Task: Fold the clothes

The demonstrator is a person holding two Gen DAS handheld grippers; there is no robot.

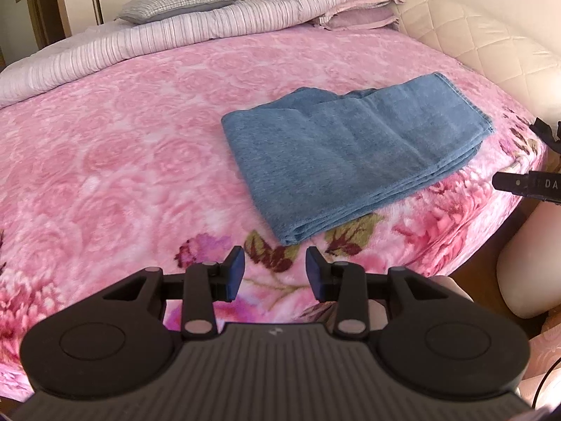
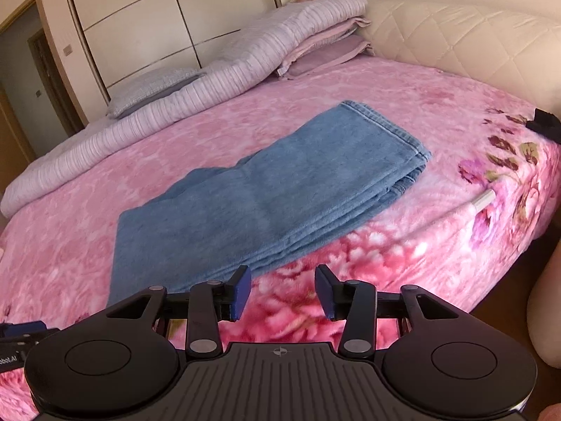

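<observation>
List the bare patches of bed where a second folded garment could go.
Widest: pink blanket between folded jeans and striped quilt. Narrower: between jeans and headboard. Crowded: front edge by the left gripper and right gripper.

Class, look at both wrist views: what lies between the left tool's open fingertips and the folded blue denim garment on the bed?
Only bare pink floral blanket separates the left tool from the folded blue denim garment; the left wrist view shows it.

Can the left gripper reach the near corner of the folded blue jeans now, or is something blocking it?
Probably yes. The left gripper is open and holds nothing, and the near corner of the folded blue jeans lies just ahead of it. Only bare pink blanket lies between them; the right gripper stays off to the side.
</observation>
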